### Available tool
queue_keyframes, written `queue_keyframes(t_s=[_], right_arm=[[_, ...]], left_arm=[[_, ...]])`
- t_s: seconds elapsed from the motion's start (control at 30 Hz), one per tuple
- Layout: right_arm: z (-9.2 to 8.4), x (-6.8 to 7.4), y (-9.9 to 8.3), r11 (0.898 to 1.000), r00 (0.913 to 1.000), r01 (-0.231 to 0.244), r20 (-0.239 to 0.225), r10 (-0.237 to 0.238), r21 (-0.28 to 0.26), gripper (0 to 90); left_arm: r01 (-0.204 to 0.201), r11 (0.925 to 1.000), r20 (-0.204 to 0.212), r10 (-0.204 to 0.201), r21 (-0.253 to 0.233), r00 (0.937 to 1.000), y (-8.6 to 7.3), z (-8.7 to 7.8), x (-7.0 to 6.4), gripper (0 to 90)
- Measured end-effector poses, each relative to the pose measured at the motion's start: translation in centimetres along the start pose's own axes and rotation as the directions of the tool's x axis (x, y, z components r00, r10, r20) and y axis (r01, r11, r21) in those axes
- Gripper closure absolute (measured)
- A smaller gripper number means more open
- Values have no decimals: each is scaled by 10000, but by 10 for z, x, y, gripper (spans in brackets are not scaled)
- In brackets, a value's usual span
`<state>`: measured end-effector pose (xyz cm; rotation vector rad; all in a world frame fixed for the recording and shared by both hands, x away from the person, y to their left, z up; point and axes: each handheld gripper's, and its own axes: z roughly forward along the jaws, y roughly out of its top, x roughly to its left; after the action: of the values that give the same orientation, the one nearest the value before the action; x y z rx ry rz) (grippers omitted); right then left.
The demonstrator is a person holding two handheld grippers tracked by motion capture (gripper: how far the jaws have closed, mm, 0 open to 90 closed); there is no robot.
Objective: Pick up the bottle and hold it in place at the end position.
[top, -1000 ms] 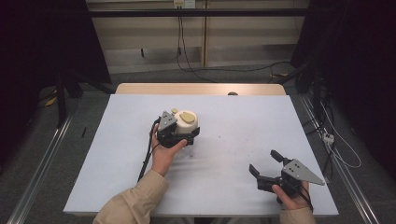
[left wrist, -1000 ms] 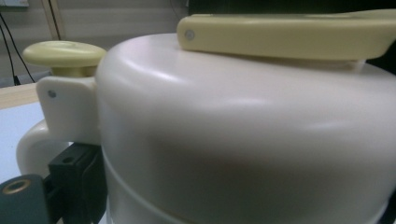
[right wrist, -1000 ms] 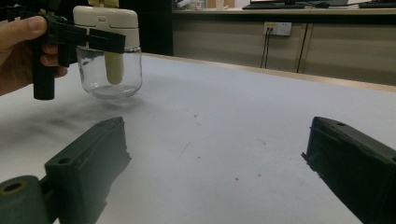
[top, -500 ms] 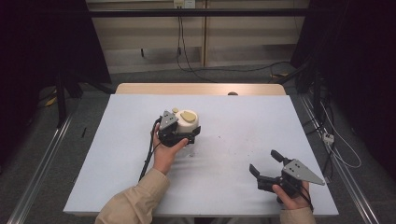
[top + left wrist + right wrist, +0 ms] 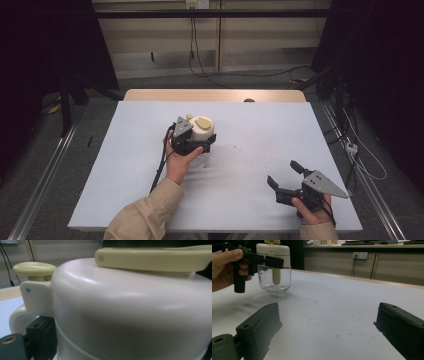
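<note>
A small jar [image 5: 204, 125] with a cream lid, a pale yellow lever and knob on top, and a clear glass base [image 5: 274, 281] stands left of the table's middle. My left gripper [image 5: 200, 139] is shut on its lid, one black jaw on each side, as the right gripper view shows [image 5: 265, 261]. In the left gripper view the lid [image 5: 130, 310] is very close, with the yellow lever [image 5: 155, 257] above it. Whether the jar rests on the table or hangs just above it I cannot tell. My right gripper [image 5: 283, 172] is open near the front right, holding nothing [image 5: 327, 322].
The white table top [image 5: 260, 130] has a bare wooden strip [image 5: 215, 95] along its far edge with a small dark thing [image 5: 248, 100] on it. The left gripper's cable [image 5: 160, 170] trails toward the front edge. Cables lie on the floor behind.
</note>
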<state>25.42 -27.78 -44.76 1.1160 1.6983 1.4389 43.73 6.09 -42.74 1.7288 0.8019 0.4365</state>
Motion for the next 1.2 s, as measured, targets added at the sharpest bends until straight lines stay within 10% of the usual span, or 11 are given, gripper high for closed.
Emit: queue_keyframes(t_s=[1.2], right_arm=[[-1, 0, 0, 10000, 10000, -45, -11, 45, -25, 47]], left_arm=[[32, 10000, 27, -32, -76, 10000, 7, 20, -10, 64]])
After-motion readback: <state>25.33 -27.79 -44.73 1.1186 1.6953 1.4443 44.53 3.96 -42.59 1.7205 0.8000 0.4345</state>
